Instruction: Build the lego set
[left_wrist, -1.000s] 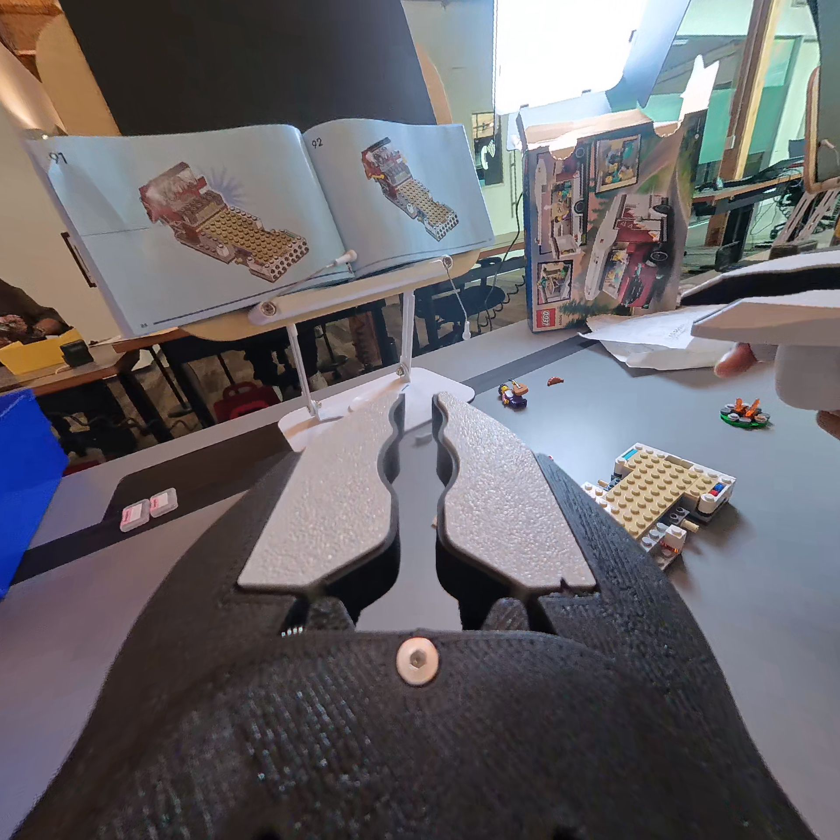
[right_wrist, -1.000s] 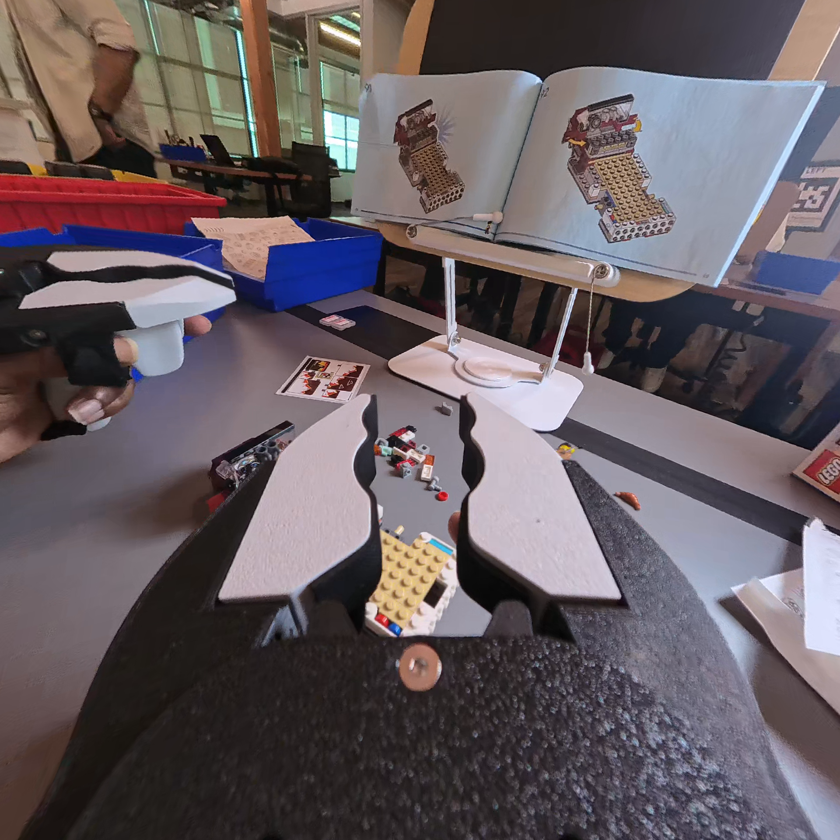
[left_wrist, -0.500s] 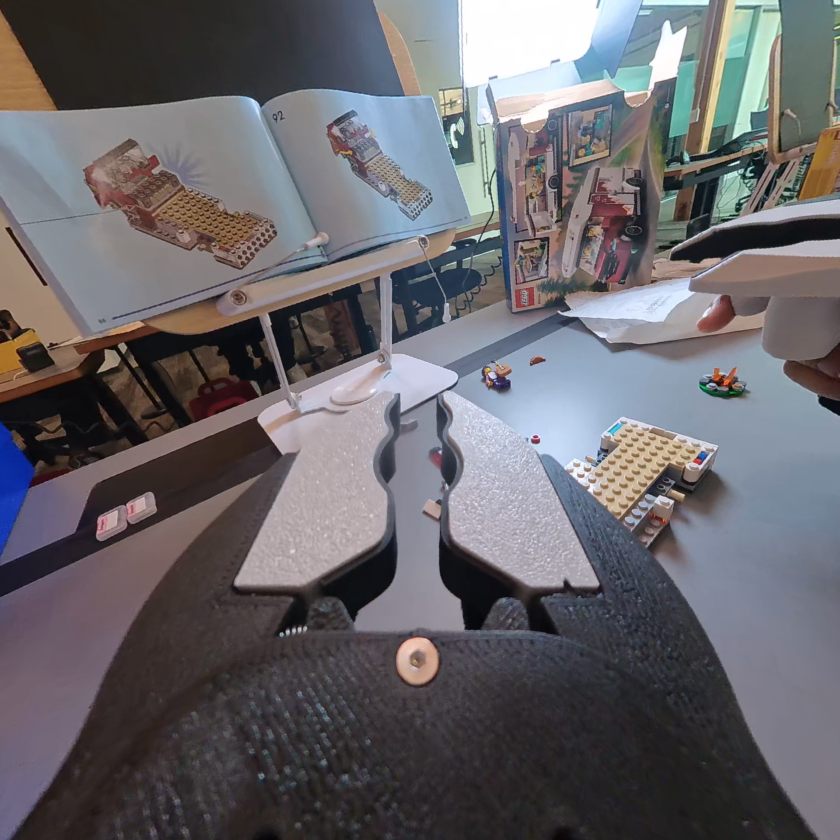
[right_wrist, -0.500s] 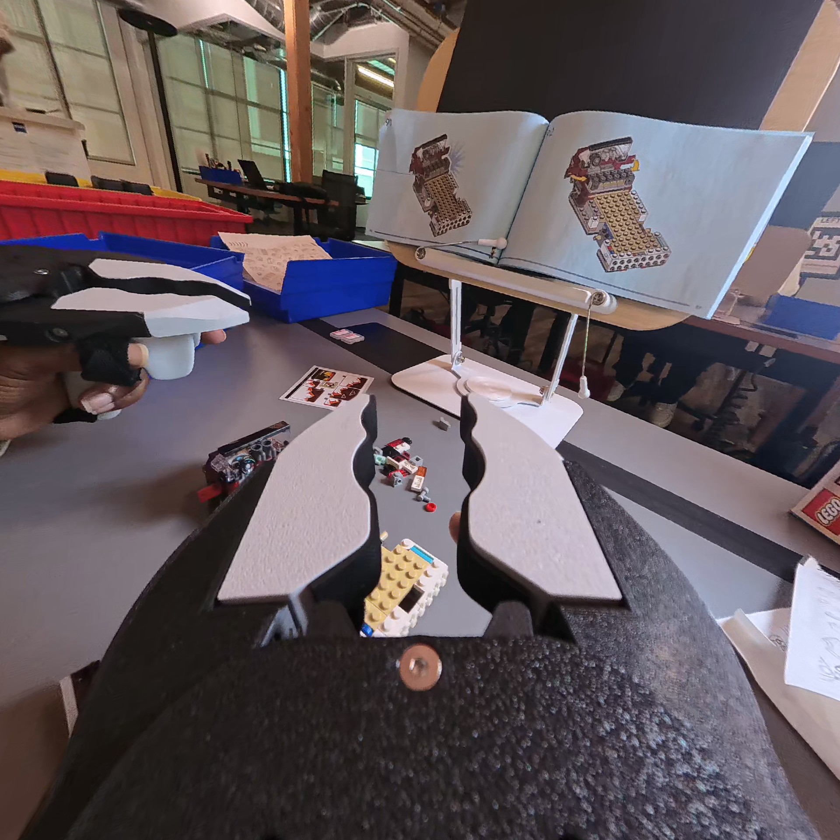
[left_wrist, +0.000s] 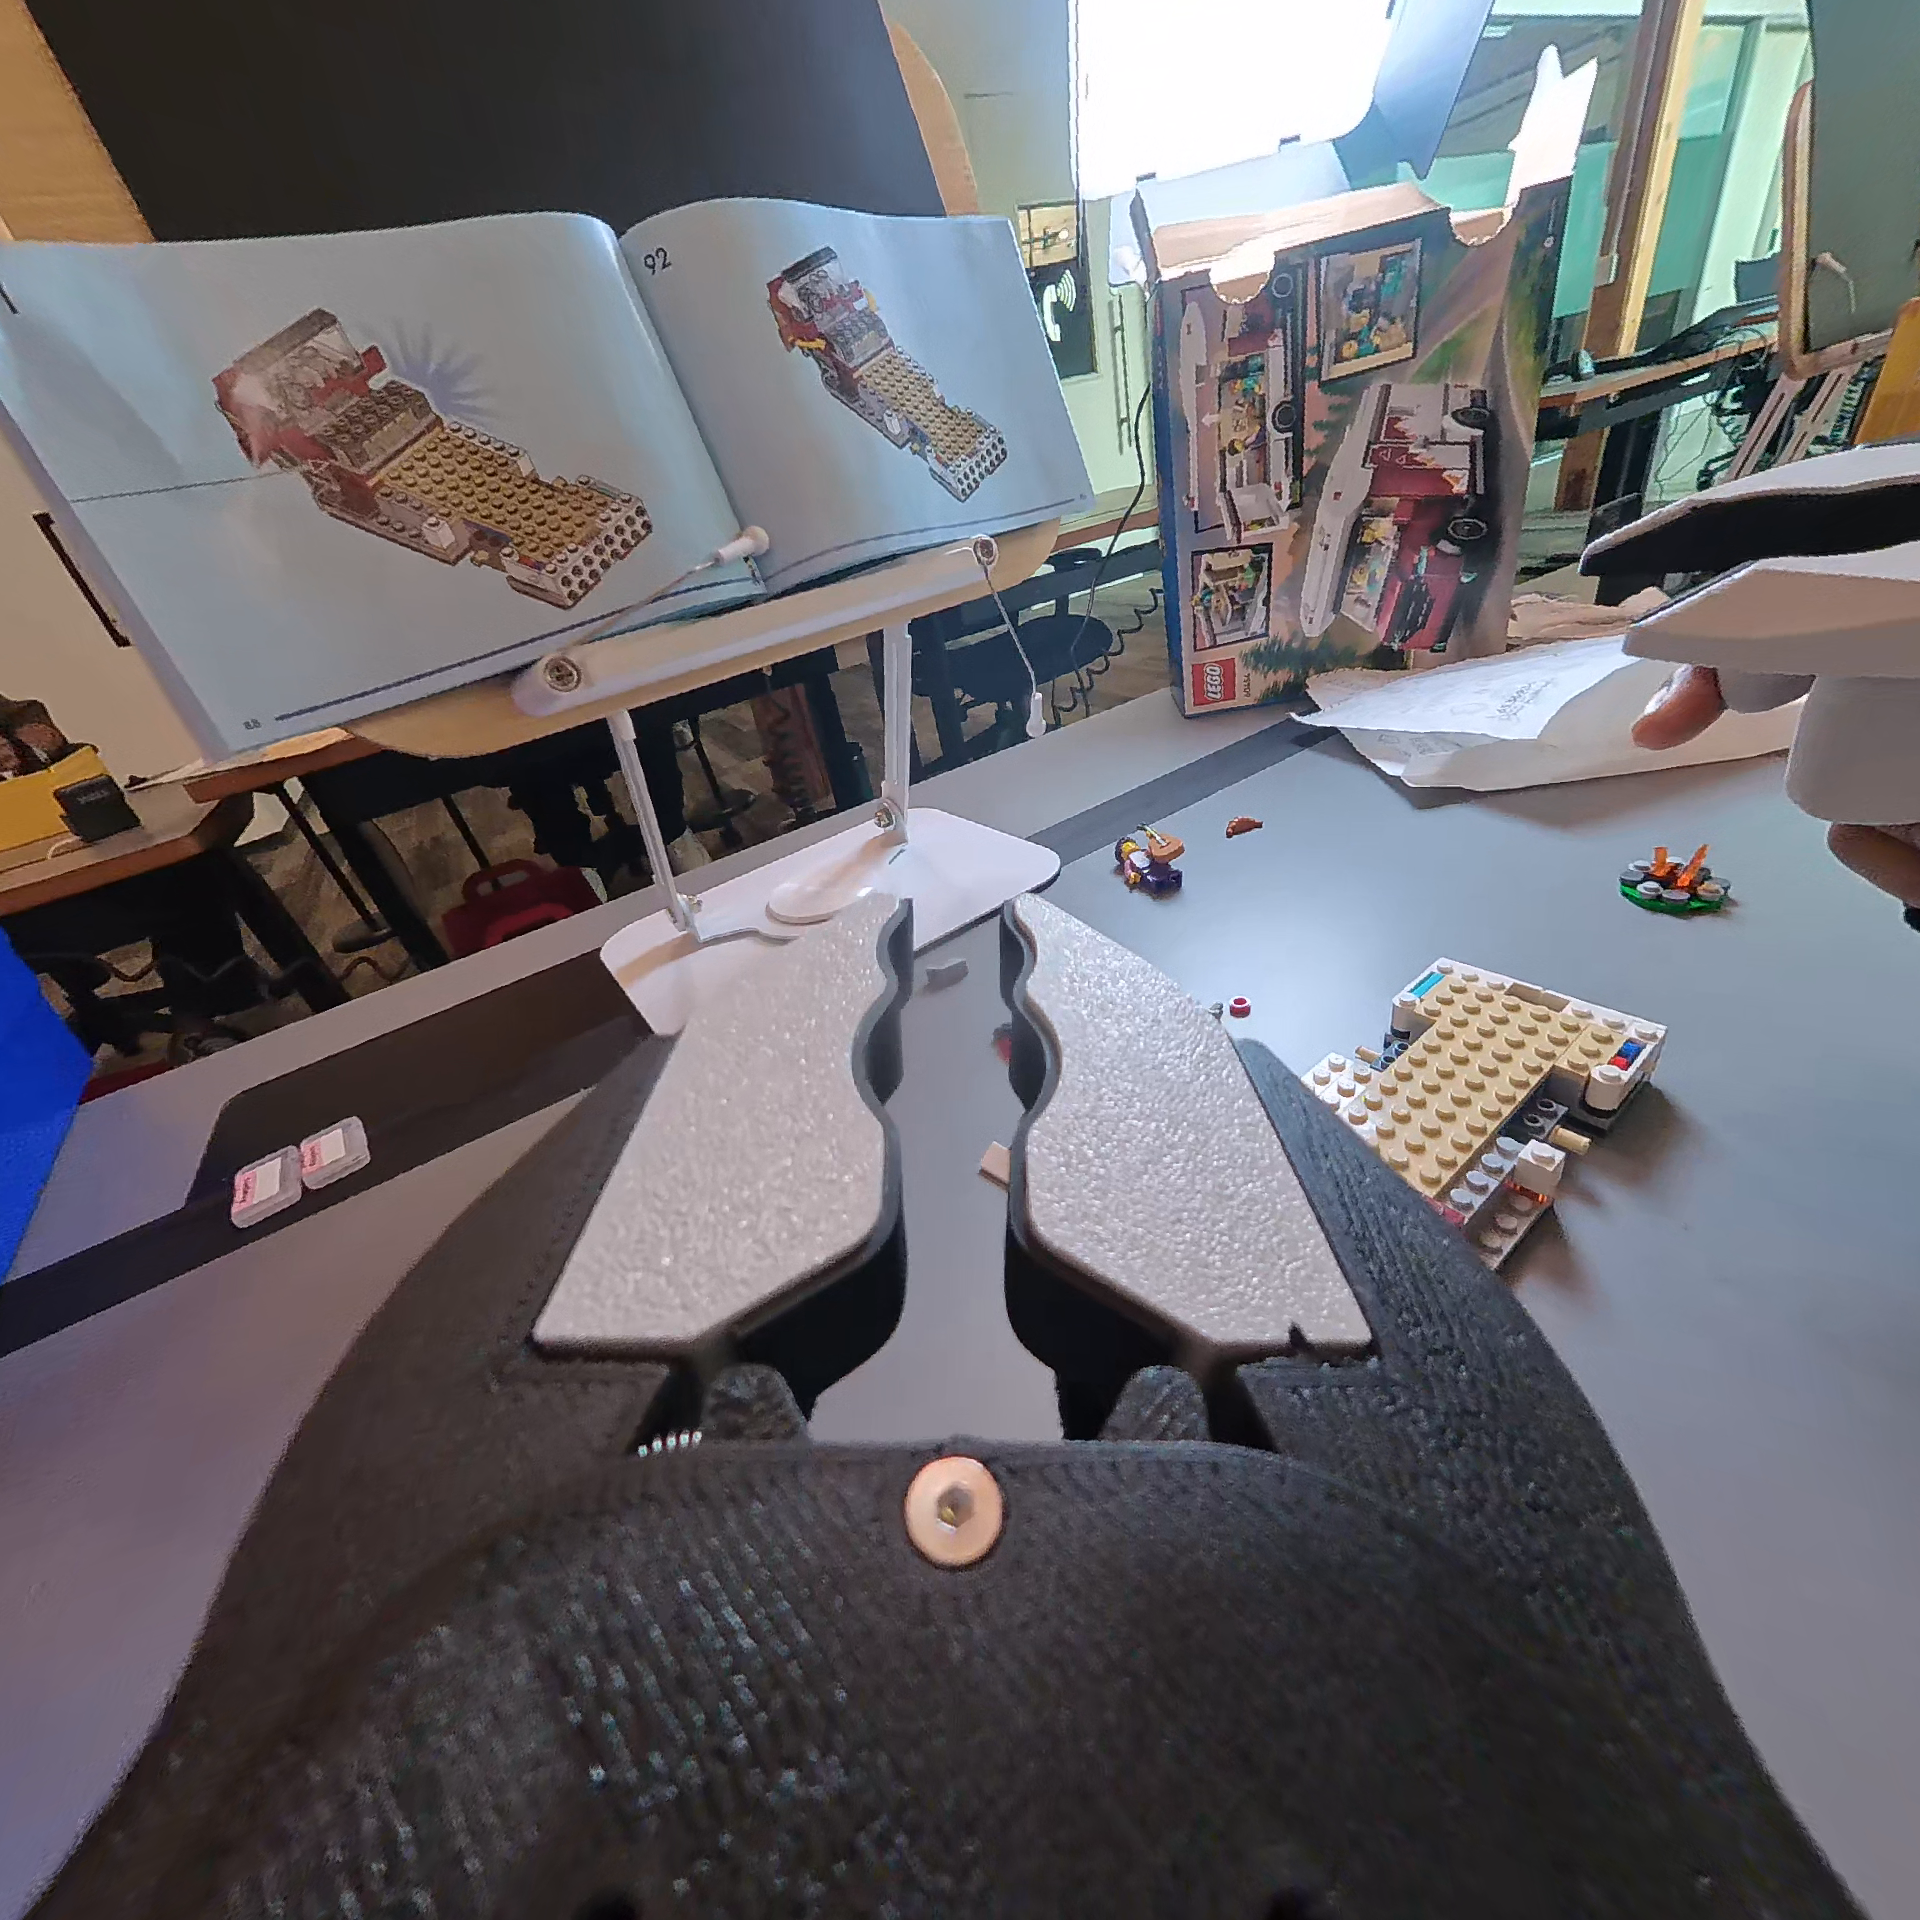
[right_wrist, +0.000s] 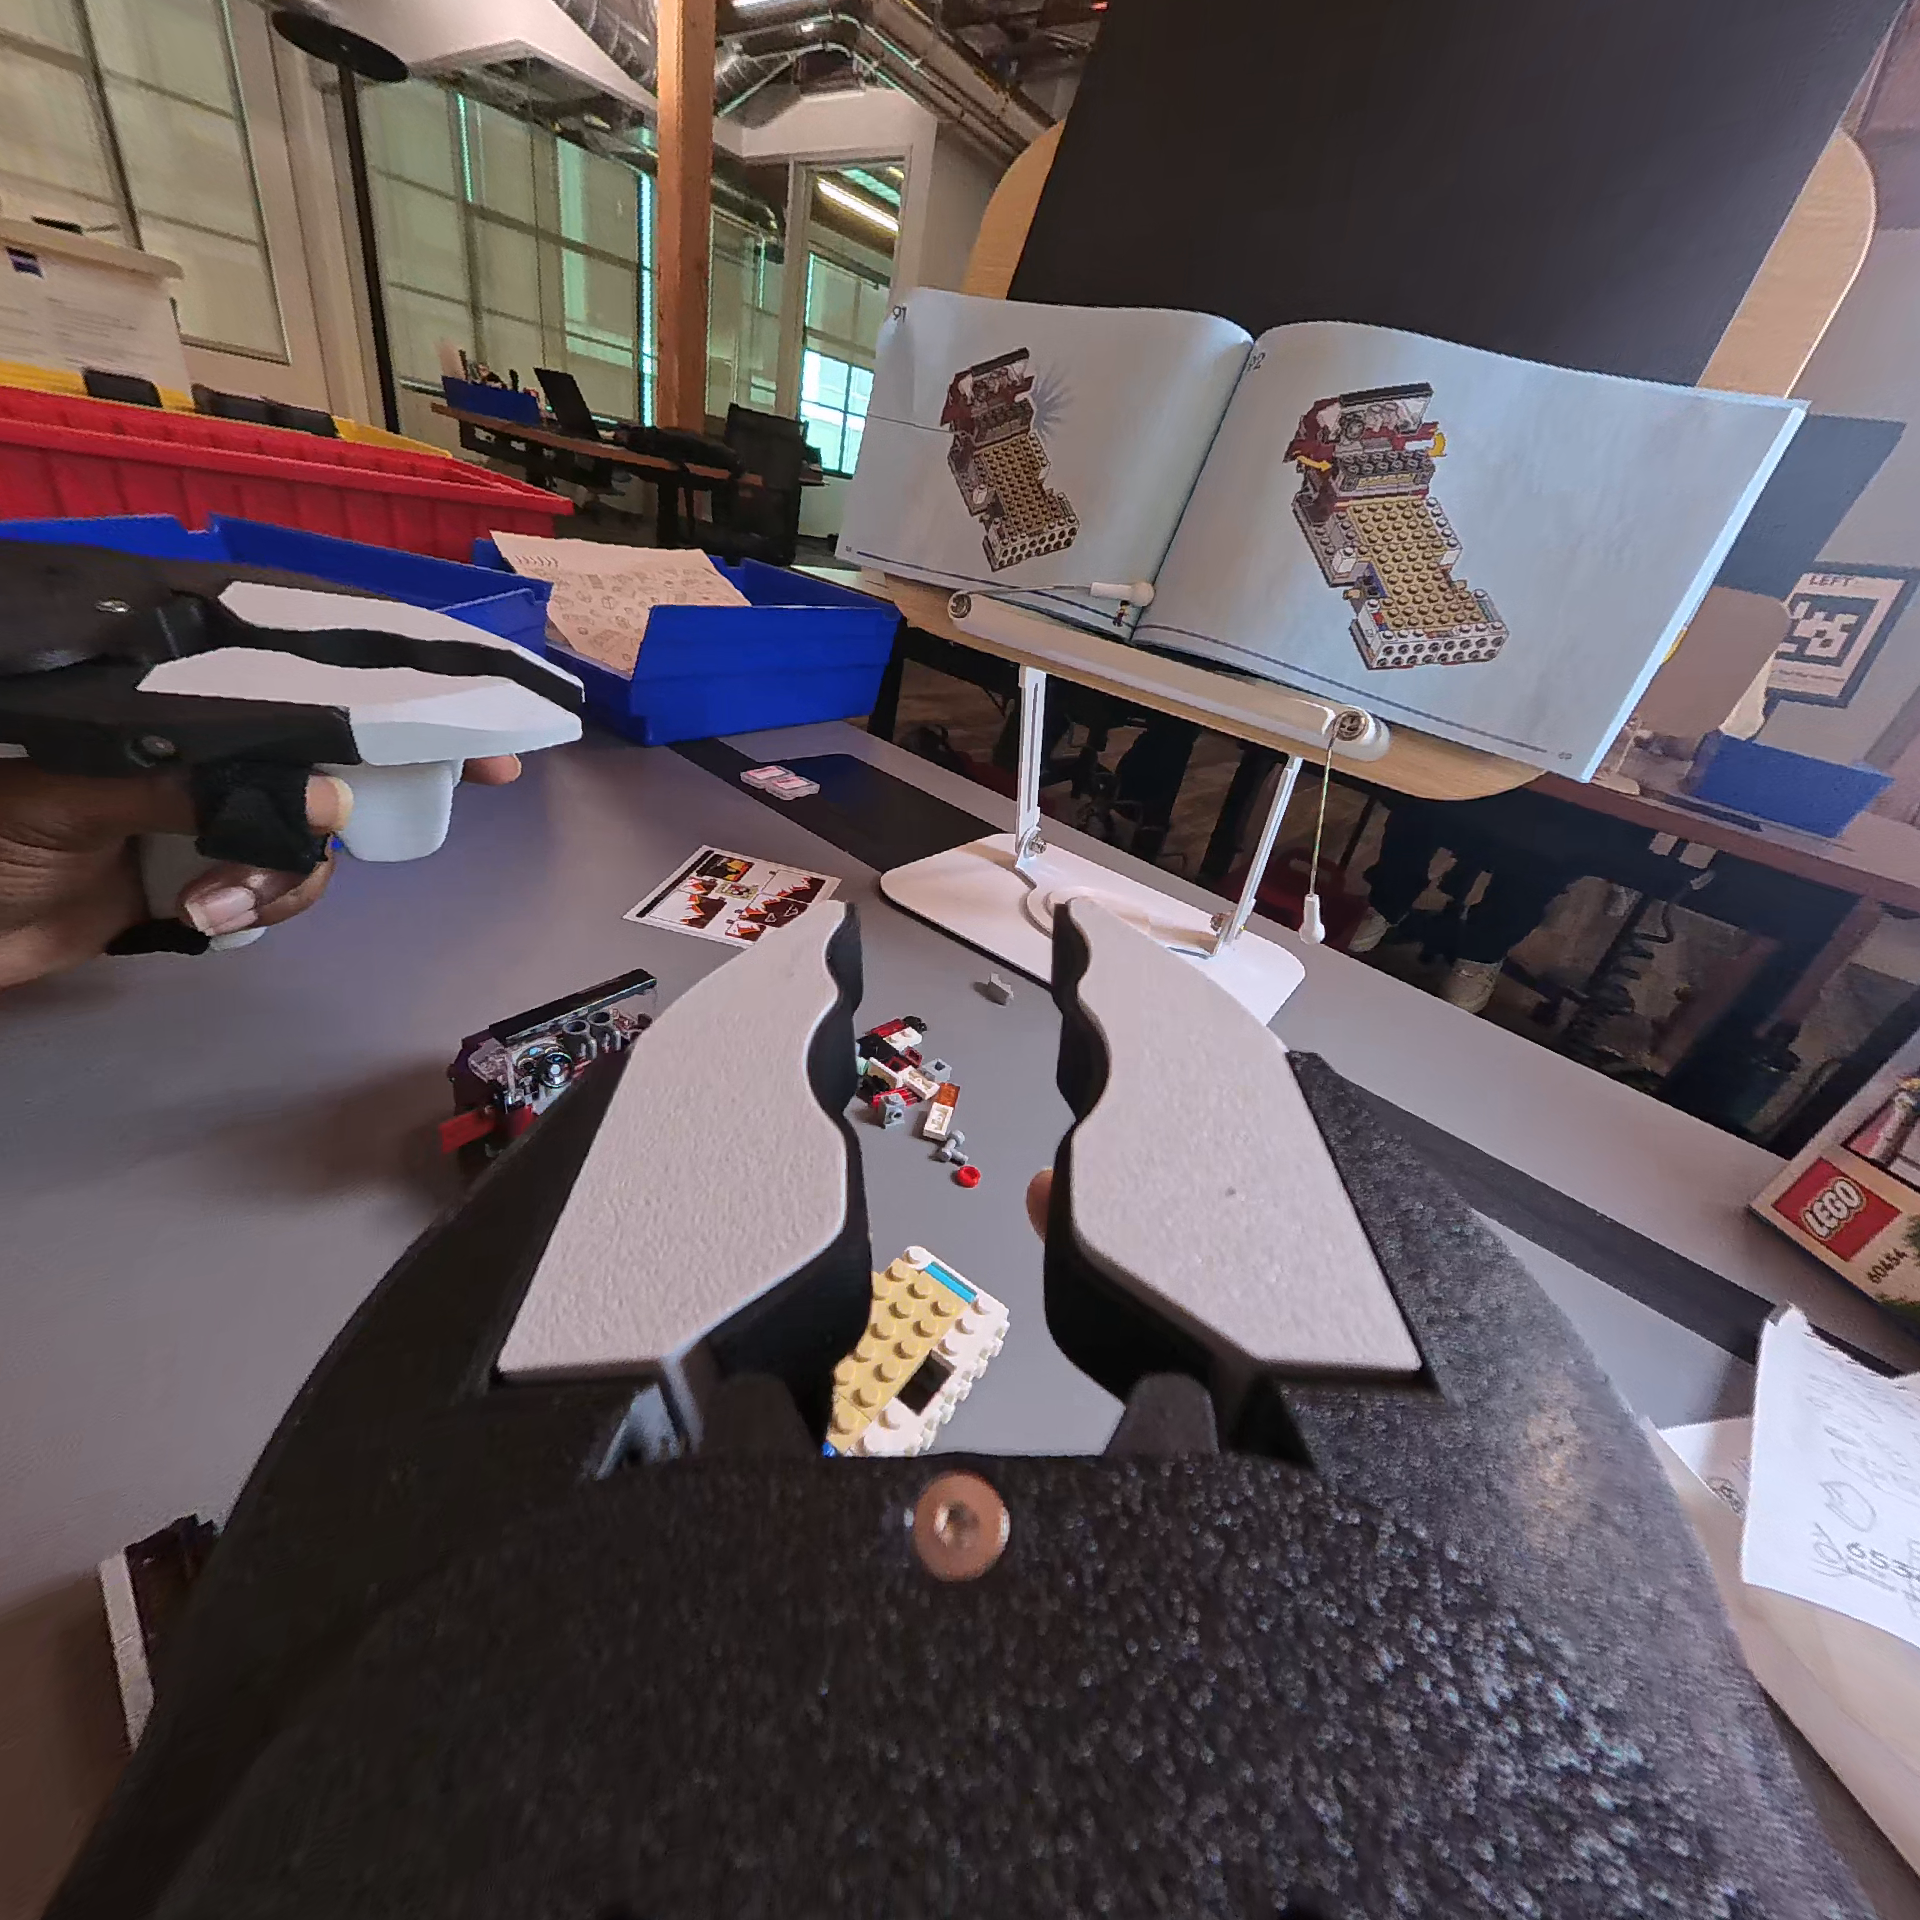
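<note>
Both grippers hang above the grey table (left_wrist: 1714, 1351), neither gripping anything. The left gripper (left_wrist: 956, 914) has its fingers a narrow slit apart, over a few loose bricks just short of the white book stand (left_wrist: 966, 862). The right gripper (right_wrist: 956, 925) stands wider open above a small pile of bricks (right_wrist: 904, 1081), with the tan brick plate (right_wrist: 914, 1340) below it. A printed building booklet (right_wrist: 1351, 488) lies open on the stand; a printed toy box (left_wrist: 1351, 447) stands upright behind, a sticker sheet (right_wrist: 732, 894) lying flat nearby.
</note>
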